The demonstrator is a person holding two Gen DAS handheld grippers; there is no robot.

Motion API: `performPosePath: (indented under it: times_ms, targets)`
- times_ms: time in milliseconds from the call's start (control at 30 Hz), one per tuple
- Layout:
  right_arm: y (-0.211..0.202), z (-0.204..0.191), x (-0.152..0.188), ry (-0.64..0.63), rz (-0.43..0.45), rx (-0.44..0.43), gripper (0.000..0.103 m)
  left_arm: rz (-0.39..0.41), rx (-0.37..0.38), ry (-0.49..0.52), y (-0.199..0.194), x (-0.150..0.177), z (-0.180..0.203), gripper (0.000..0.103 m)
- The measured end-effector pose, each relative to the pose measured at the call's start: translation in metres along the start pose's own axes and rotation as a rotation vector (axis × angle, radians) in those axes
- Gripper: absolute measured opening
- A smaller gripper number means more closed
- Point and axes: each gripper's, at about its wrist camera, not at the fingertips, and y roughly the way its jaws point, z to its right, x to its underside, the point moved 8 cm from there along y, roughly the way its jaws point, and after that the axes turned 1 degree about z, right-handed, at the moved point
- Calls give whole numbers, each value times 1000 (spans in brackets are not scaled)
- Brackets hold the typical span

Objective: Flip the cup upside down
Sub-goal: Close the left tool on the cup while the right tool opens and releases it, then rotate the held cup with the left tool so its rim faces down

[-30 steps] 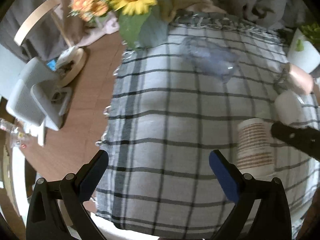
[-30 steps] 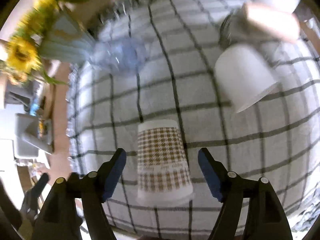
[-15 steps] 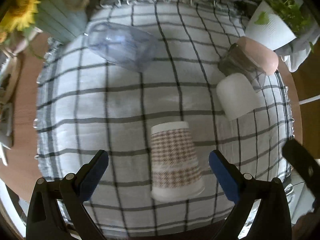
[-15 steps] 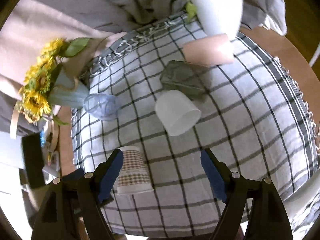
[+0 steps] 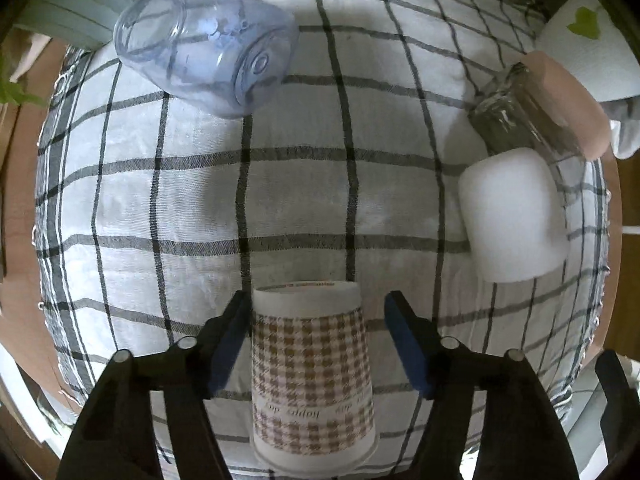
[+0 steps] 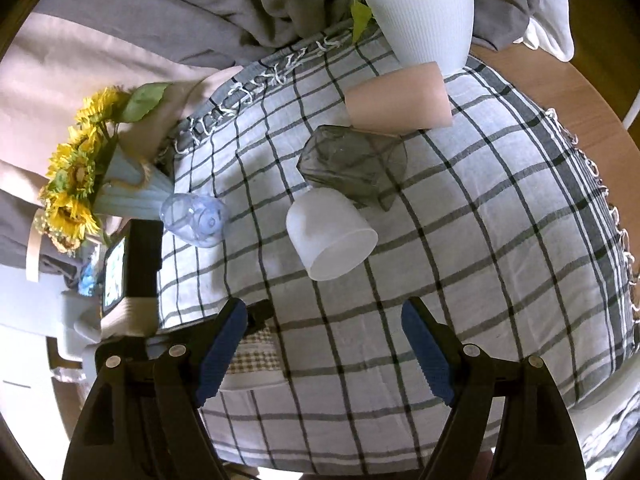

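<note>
From the left wrist, five cups show on the checked cloth point(image 5: 160, 208): one paper cup point(image 5: 312, 376) with a brown houndstooth print, standing rim-down near, between the left hand-held gripper point(image 5: 316, 340) fingers, the left one touching it, the right a gap off.

From the right wrist, the right hand-held gripper point(image 6: 320, 344) spreads wide, empty.

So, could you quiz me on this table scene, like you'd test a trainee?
1. True or false: the left claw is clamped shut on the paper cup.
2. Which cup lies next to the sunflower vase?
3. How many other cups are on the checked cloth?

Key:
1. False: the left claw stands open around the paper cup.
2. The clear blue cup.
3. Four: blue, white cup, grey glass, pink cup.
</note>
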Motion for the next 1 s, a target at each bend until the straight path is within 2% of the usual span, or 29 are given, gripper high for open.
performPosePath:
  times_ms: [100, 333, 567, 767, 1000]
  targets:
    - [2, 3, 0, -13, -8, 5, 80, 19, -36, 4, -2, 2, -1, 54]
    - [1, 5, 0, -43, -23, -9, 80, 132, -38, -11, -35, 6, -2, 53]
    - [-9, 1, -7, -82, -1, -26, 80, 292, -47, -16, -68, 15, -6, 53]
    - [-10, 1, -8, -114, 0, -22, 80, 331, -58, 4, -73, 22, -4, 53]
    - [-11, 3, -1, -144, -8, -10, 80, 338, -15, -19, -68, 40, 0, 53]
